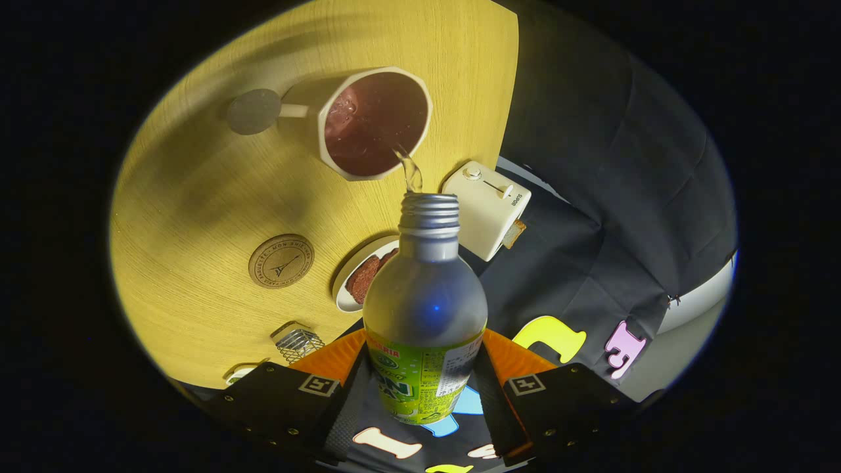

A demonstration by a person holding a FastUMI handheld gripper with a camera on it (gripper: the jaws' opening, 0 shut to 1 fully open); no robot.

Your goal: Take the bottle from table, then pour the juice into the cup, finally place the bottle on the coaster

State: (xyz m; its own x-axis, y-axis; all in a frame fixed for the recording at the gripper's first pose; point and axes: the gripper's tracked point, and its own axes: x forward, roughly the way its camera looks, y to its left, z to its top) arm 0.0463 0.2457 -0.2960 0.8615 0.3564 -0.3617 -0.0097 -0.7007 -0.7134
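My gripper (pixel 424 378) is shut on a silver bottle (pixel 424 295) with a green label, both fingers (pixel 341 364) pressing its lower body. The bottle is tipped forward, its threaded open neck pointing at a white octagonal cup (pixel 328 118) beyond the fingers. A thin stream of liquid (pixel 410 171) runs from the neck over the cup's near rim. The cup holds dark liquid with bubbles. A round brown cork coaster (pixel 281 261) lies on the wooden table (pixel 197 197), nearer than the cup and to the left of the bottle.
A white toaster (pixel 489 210) with a slice of bread stands at the table's edge right of the bottle neck. A white plate (pixel 348 279) with a brown piece of food sits just behind the bottle. A small wire object (pixel 299 343) lies near the left finger.
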